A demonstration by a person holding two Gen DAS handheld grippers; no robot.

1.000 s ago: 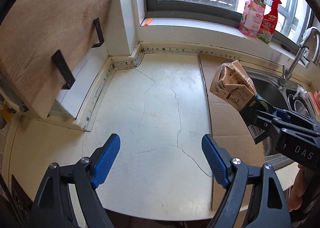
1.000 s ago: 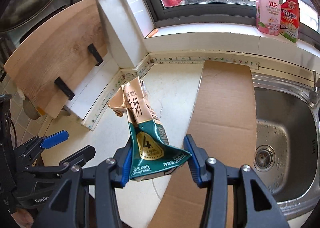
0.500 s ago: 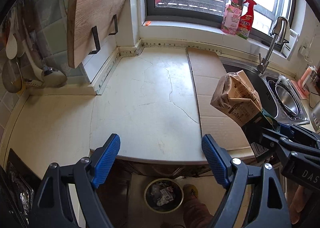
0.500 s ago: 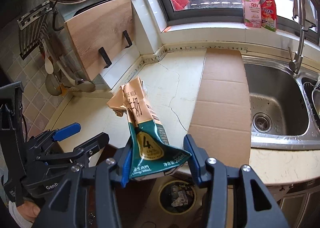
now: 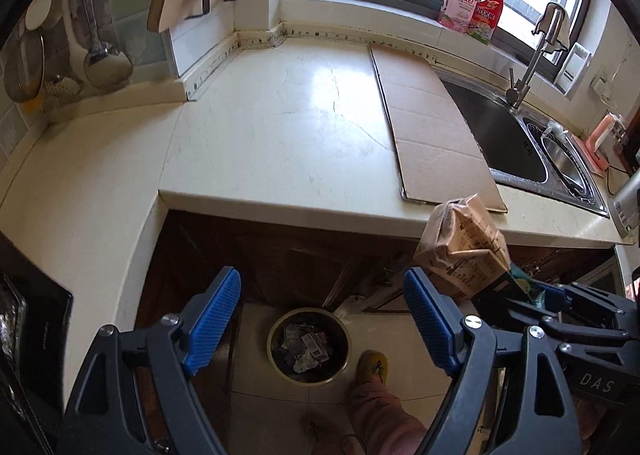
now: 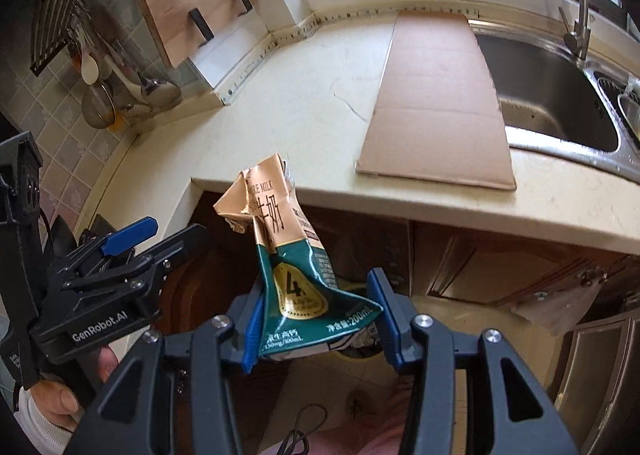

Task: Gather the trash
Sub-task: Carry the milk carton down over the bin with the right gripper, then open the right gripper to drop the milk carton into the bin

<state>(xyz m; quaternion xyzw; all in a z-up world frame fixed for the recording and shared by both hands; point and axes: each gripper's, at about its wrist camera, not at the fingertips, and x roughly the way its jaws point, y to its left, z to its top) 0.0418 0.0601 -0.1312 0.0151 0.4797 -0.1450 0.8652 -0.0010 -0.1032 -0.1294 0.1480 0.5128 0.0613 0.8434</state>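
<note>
A crumpled tan-and-green milk carton stands up between the blue pads of my right gripper, which is shut on its green base. The same carton shows at the right of the left wrist view, off the counter's front edge. My left gripper is open with nothing between its fingers; it also appears at the left of the right wrist view. On the floor below it sits a round trash bin holding paper scraps. In the right wrist view the carton hides most of the bin.
A cream counter carries a flat cardboard sheet beside a steel sink. Dark wooden cabinet doors run under the counter. A person's slippered foot stands right of the bin. Bottles stand on the windowsill.
Both grippers have pulled back from over the counter to beyond its front edge and lowered. The floor, bin and cabinet doors have come into view. The carton stays gripped.
</note>
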